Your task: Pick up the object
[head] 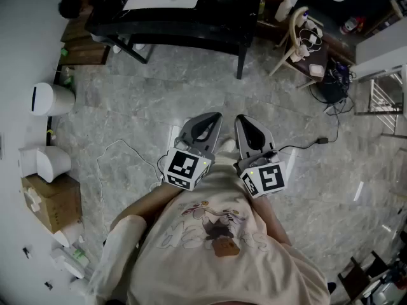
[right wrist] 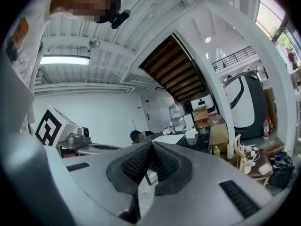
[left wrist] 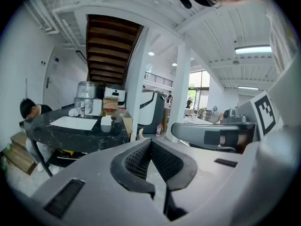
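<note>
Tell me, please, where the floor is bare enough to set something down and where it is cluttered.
The marble floor is bare in the strip in front of the black table, and again at the lower right. Crowded: the left side, with white bin and cardboard box, and the upper right, around the wooden chair and cables.

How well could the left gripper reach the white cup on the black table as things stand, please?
Probably not yet: the left gripper, shut, sits close to the person's body, with open floor between it and the black table where the white cup stands. Nothing blocks the way.
</note>
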Motion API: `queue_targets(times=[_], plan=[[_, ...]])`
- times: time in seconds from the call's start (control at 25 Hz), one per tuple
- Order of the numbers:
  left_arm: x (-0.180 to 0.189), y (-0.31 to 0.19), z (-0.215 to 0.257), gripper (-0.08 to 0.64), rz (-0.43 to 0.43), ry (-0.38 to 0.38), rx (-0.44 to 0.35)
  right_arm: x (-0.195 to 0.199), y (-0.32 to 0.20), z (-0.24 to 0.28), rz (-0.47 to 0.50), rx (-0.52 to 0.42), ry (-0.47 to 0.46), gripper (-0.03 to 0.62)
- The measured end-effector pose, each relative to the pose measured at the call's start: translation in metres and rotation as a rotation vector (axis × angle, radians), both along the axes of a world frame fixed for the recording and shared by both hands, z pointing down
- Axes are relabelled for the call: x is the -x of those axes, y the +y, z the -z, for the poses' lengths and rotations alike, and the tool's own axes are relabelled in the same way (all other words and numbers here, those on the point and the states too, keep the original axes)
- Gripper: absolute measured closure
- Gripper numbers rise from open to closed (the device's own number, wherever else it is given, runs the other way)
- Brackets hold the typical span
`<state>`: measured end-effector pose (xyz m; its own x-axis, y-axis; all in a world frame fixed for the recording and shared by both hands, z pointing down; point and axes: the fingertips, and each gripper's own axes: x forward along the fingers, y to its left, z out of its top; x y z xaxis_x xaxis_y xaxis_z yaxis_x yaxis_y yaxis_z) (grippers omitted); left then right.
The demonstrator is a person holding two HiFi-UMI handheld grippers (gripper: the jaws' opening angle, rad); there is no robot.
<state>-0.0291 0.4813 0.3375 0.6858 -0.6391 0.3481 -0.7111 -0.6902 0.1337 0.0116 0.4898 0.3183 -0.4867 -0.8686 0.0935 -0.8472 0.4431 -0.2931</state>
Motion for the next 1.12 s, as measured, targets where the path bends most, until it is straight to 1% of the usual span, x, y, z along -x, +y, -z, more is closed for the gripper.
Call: queue_targets(times=[0.12, 0.2, 0.32, 0.44, 0.56, 0.76, 0.92, 1.0, 1.12], plan=[[-0.008, 0.007, -0.006, 0.557, 0.005, -0.030, -0.037, -0.004, 0.004, -0.006, 0.031, 0.006, 0.017, 0.575], [-0.011, 0.010, -0.008, 0.557, 0.022, -0.042, -0.052, -0.008, 0.008, -0.009, 0.033, 0.007, 0.022, 0.575], [-0.010, 0.010, -0.004, 0.557, 0.051, -0.027, -0.056, -0.014, 0.011, -0.014, 0.015, 0.021, -0.006, 0.575], [-0.014, 0.018, -0.004, 0.557, 0.030, -0.027, -0.062, -0.020, 0.013, -0.019, -0.015, 0.042, -0.038, 0.575], [-0.017, 0.023, -0.005, 0.557, 0.008, -0.042, -0.073, -0.022, 0.015, -0.026, -0.037, 0.059, -0.033, 0.575], [-0.010, 0.021, -0.010, 0.557, 0.013, -0.057, -0.051, -0.019, 0.011, -0.034, -0.044, 0.086, -0.042, 0.575], [0.002, 0.005, -0.015, 0.557, 0.039, -0.027, -0.014, -0.002, 0.003, -0.036, -0.007, 0.092, -0.047, 0.575], [0.003, -0.002, -0.019, 0.557, 0.031, -0.022, 0.001, 0.003, -0.001, -0.037, 0.002, 0.092, -0.042, 0.575], [-0.005, -0.006, -0.025, 0.557, -0.010, -0.029, 0.015, 0.000, -0.009, -0.043, -0.021, 0.109, -0.032, 0.575]])
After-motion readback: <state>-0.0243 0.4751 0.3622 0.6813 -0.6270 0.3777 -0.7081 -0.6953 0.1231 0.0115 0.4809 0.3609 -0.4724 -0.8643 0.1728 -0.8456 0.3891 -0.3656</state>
